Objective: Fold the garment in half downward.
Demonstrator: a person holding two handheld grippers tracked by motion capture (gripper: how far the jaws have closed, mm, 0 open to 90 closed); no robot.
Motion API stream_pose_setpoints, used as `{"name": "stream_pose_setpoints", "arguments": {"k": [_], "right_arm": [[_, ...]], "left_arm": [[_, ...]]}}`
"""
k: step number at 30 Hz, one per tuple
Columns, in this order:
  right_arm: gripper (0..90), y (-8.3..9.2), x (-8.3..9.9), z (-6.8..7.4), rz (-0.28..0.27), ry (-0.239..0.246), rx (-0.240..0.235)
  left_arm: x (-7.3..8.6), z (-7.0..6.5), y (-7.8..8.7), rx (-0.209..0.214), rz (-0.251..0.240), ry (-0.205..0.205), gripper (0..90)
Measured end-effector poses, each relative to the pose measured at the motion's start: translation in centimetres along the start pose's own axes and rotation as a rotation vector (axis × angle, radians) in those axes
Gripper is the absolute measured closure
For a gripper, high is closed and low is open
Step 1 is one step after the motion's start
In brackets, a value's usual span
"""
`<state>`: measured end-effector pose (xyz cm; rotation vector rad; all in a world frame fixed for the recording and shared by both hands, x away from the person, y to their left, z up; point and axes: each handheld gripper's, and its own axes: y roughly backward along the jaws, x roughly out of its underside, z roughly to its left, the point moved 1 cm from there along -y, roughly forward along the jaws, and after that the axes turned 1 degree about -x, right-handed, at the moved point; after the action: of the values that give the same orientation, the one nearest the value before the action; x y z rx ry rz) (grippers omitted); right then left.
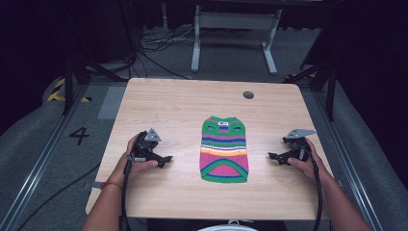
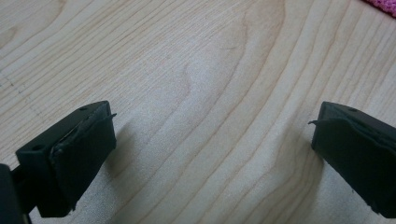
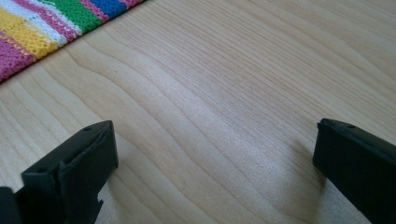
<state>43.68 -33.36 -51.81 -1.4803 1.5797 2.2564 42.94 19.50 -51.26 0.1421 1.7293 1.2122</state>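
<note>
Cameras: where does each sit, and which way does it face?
High view: above the person's side, looking forward and down on the table; both forearms, left claw, right claw.
Left gripper view: on the left claw, over bare wood; open jaws.
Right gripper view: on the right claw; open jaws.
Shared: the striped knit garment, its edge in each gripper view.

A small striped knitted sweater (image 1: pixel 224 149) lies flat, spread out, at the table's middle.

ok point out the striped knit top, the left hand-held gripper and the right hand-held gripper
striped knit top (image 1: pixel 224 149), high view, on the yellow and white band across its middle
left hand-held gripper (image 1: pixel 168 160), high view, between the tips of its open jaws
right hand-held gripper (image 1: pixel 272 158), high view, between the tips of its open jaws
</note>
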Motion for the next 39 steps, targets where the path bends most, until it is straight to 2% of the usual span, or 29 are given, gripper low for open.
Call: {"name": "stream_pose_setpoints", "arguments": {"k": [7,9,10,11,12,14,15,17,19,21,23,25,26,28,30,34,36,38,39], "right_arm": [[0.2,0.1,0.1,-0.1,0.003,-0.008,0.010],[1.6,0.3,0.1,-0.1,0.012,-0.012,0.013],[3.6,0.3,0.1,-0.2,0.010,-0.012,0.011],[9.2,0.4,0.1,-0.2,0.003,-0.014,0.010],[20.3,0.6,0.0,-0.3,-0.015,-0.020,0.012],[23.2,0.7,-0.1,-0.3,-0.021,-0.021,-0.003],[21.0,0.8,-0.2,-0.2,-0.019,-0.019,-0.008],[23.7,0.8,-0.5,-0.1,-0.021,-0.018,-0.009],[27.4,1.0,-1.3,0.1,-0.047,-0.020,-0.027],[30.3,0.9,-1.8,0.4,-0.043,0.000,-0.024],[33.6,0.8,-2.5,0.5,-0.041,-0.007,-0.031],[34.9,0.8,-3.5,0.6,-0.039,0.018,-0.015],[34.9,0.7,-4.1,0.5,-0.036,0.012,-0.017],[35.1,0.7,-4.5,0.5,-0.041,0.016,-0.013],[35.7,0.4,-6.1,0.5,-0.056,0.023,-0.021],[36.3,-0.3,-7.5,0.5,-0.057,0.030,-0.032],[37.1,-0.9,-8.3,0.4,-0.060,0.028,-0.038],[38.5,-1.7,-9.2,0.4,-0.062,0.028,-0.042],[39.7,-2.1,-9.7,0.3,-0.061,0.033,-0.046]], "left_arm": [[0.0,0.3,0.2,-0.007,-0.009,0.009,4.2],[0.0,0.3,0.3,-0.007,-0.010,0.015,8.6],[0.0,0.2,0.4,-0.008,-0.016,0.018,10.9],[-0.1,0.1,0.5,-0.003,-0.013,0.020,14.9],[-0.1,0.0,0.5,-0.008,-0.010,0.013,17.1],[-0.2,-0.1,0.6,-0.004,-0.009,0.007,19.5],[-0.3,-0.1,0.6,0.005,-0.013,0.004,22.0],[-0.7,-0.1,0.7,-0.002,-0.019,-0.005,23.9],[-1.6,0.1,1.1,0.007,-0.052,0.004,26.3],[-2.4,0.3,1.2,0.018,-0.065,0.011,27.1],[-3.2,0.4,1.0,0.019,-0.060,-0.009,27.8],[-4.3,0.5,0.5,0.018,-0.063,-0.022,28.6],[-4.7,0.5,0.3,0.016,-0.059,-0.034,28.5],[-5.2,0.4,0.1,0.023,-0.054,-0.025,28.7],[-6.3,0.4,-0.5,0.017,-0.063,-0.038,29.2],[-8.2,0.6,-1.4,0.011,-0.056,-0.054,28.9],[-9.1,0.7,-2.0,0.005,-0.070,-0.063,28.9],[-10.0,0.9,-2.8,0.026,-0.080,-0.039,30.0],[-10.3,1.0,-3.3,0.026,-0.074,-0.040,30.5]]}}
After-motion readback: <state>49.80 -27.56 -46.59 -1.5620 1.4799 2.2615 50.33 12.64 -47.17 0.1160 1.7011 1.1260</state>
